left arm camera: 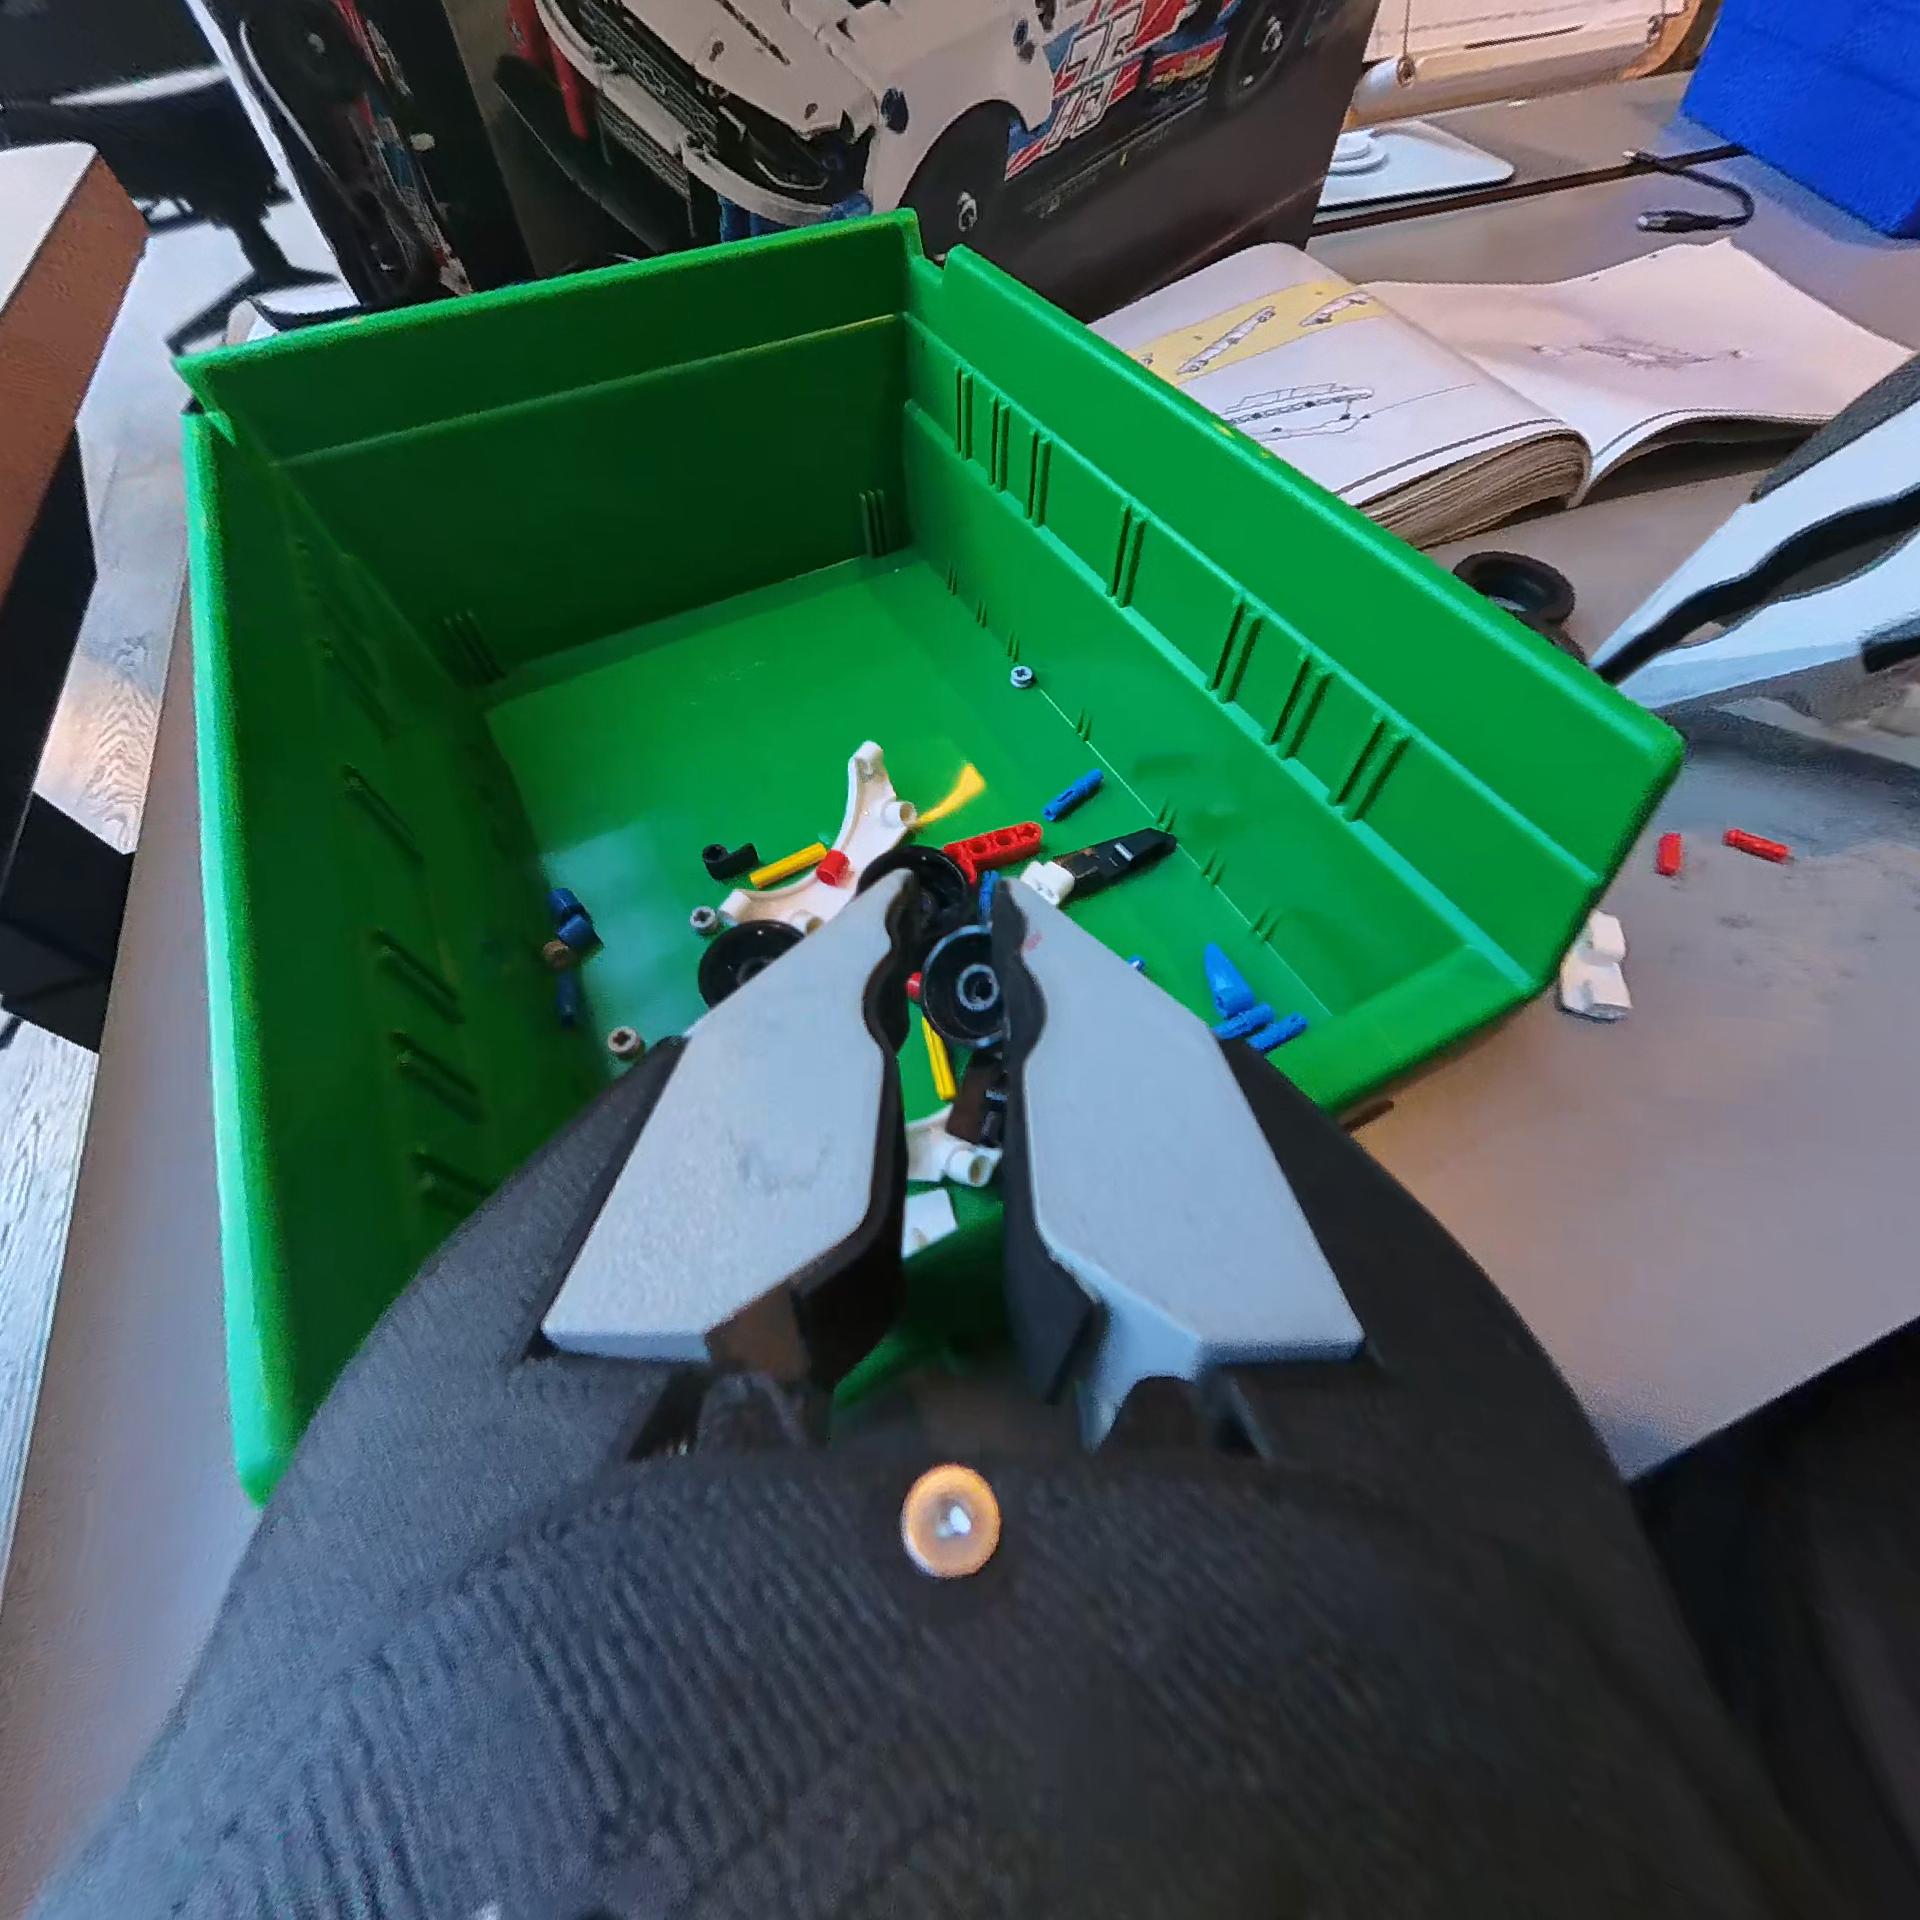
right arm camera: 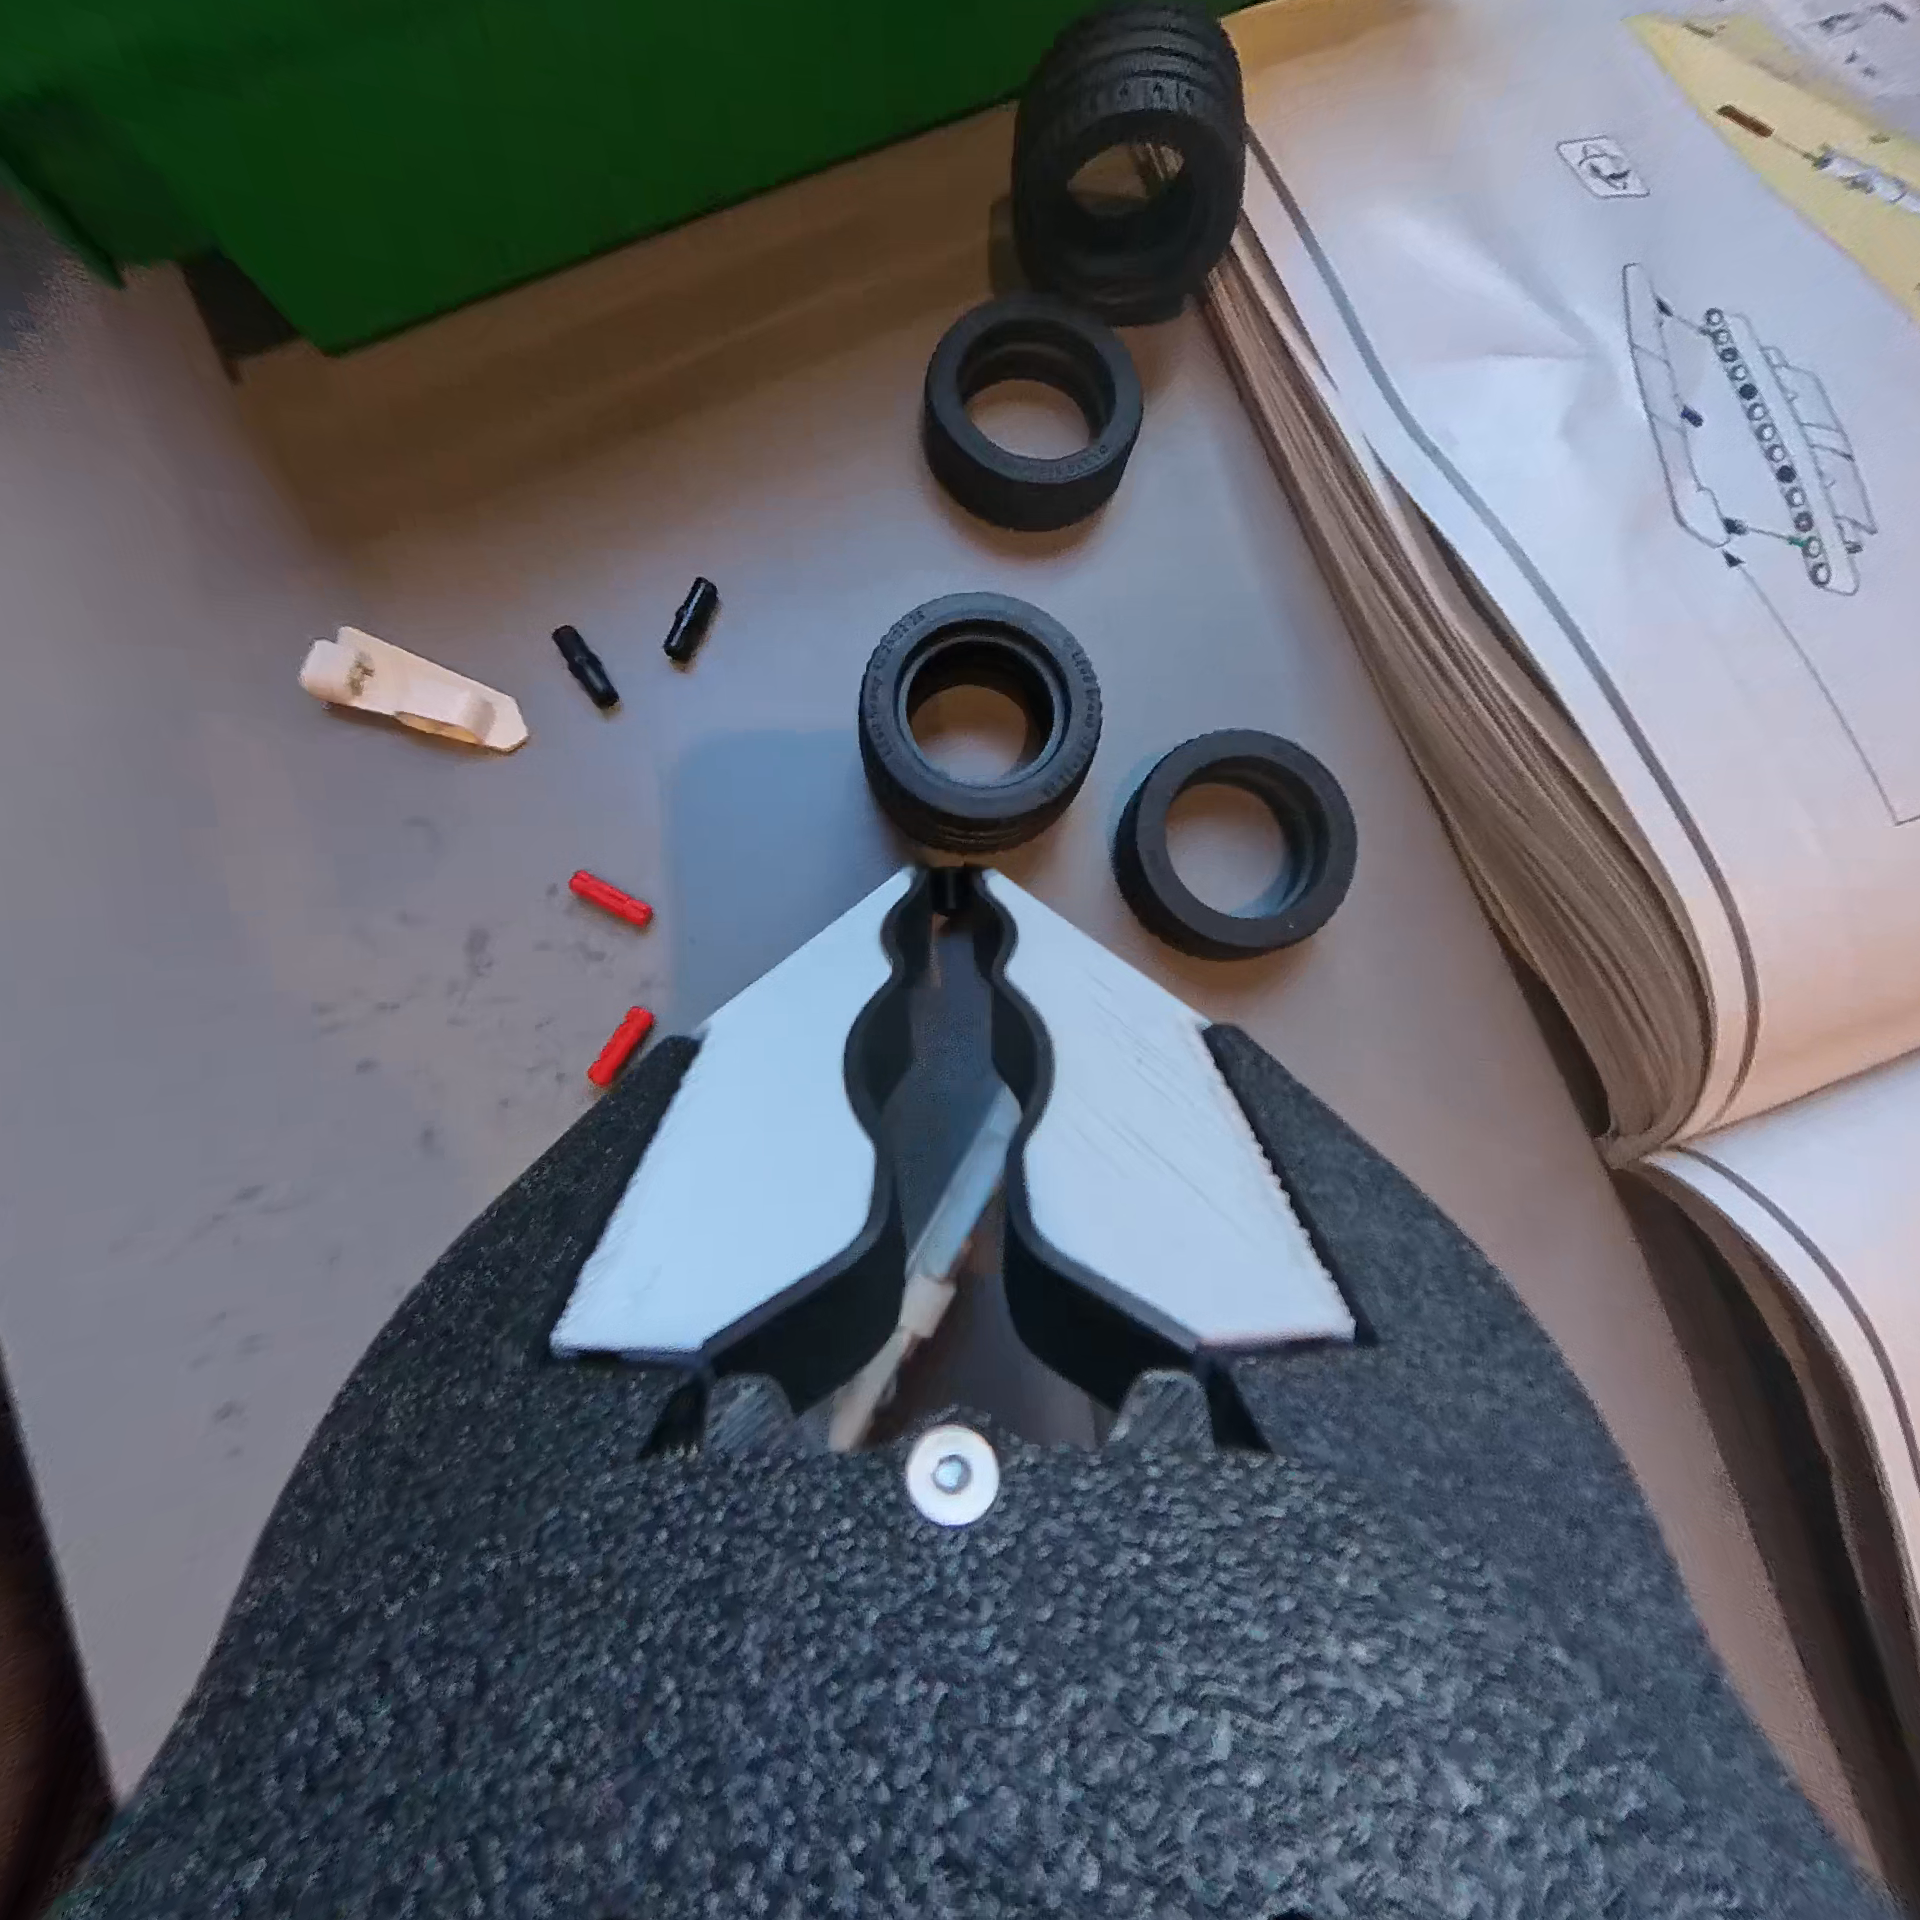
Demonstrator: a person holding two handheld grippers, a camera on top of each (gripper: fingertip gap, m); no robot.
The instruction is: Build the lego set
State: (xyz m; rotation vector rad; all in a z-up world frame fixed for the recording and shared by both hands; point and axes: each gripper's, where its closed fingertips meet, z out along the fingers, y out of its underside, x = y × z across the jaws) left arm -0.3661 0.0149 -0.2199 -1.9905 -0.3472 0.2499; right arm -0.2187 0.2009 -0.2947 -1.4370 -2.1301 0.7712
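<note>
Four black tyres are lying loose on the table, along with two red pins, two black pins and one white panel piece. One green bin is sitting beside one open instruction booklet.

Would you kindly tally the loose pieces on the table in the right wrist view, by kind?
Black tyres: 4
Black pins: 2
Red pins: 2
White panel piece: 1
Total: 9
A small dark piece also sits at the tips of the right claw; its kind is unclear.
</note>
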